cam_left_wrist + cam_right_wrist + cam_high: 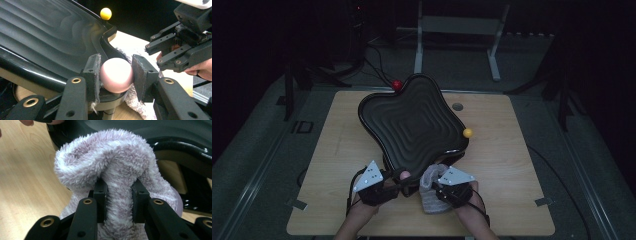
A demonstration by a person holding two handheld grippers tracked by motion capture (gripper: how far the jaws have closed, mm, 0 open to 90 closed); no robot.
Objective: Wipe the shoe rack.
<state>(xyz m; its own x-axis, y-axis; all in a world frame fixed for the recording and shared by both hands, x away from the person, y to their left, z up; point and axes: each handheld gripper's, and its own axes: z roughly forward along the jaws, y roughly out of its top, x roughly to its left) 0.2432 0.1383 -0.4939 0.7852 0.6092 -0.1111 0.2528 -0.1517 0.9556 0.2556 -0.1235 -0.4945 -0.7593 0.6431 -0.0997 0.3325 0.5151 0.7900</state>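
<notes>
Dim light surrounds a wooden table (512, 200), seen from the high view, where a black ridged tray (412, 122) with ball-tipped corners, red (397, 85) at the far side and yellow (468, 133) at the right, stands tilted near the person's two grippers. From the left gripper view, the left gripper (116, 75) clamps the tray's pink corner ball (116, 75) between its pads at the near edge. From the right gripper view, the right gripper (119, 195) pinches a fluffy pale-lilac cloth (105, 157), bunched just beside the tray's near rim.
</notes>
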